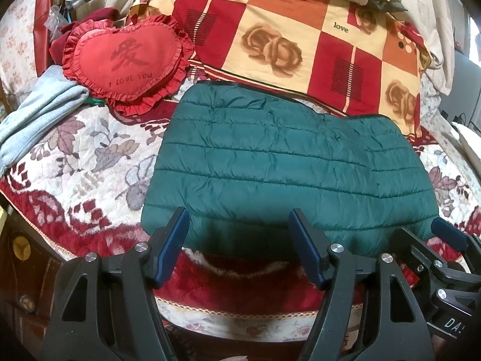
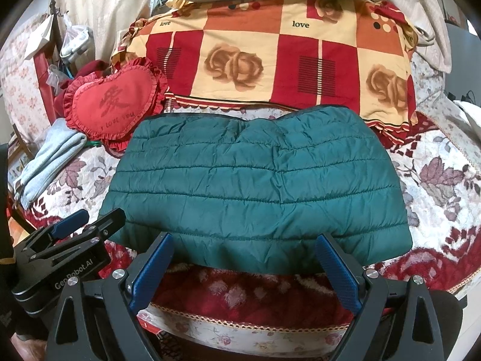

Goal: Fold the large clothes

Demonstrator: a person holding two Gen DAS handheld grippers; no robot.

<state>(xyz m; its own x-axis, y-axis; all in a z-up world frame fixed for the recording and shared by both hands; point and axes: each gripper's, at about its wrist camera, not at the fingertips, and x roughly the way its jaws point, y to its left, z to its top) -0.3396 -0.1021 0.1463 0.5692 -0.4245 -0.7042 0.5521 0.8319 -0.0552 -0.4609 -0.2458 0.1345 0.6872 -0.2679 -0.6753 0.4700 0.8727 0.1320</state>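
Observation:
A dark green quilted puffer jacket point(image 1: 279, 162) lies folded into a flat rectangle on the floral bedspread point(image 1: 90, 162); it also shows in the right wrist view point(image 2: 255, 186). My left gripper point(image 1: 239, 219) is open and empty, its blue pads just above the jacket's near edge. My right gripper point(image 2: 245, 243) is open and empty at the same near edge, further right. The right gripper also shows at the right edge of the left wrist view point(image 1: 445, 234), and the left gripper at the left of the right wrist view point(image 2: 87, 219).
A red heart cushion point(image 1: 126, 57) and a folded grey garment point(image 1: 39, 111) lie left of the jacket. A large red and cream checked pillow point(image 1: 300, 36) sits behind it. The bed's near edge point(image 1: 240, 316) runs just below the grippers.

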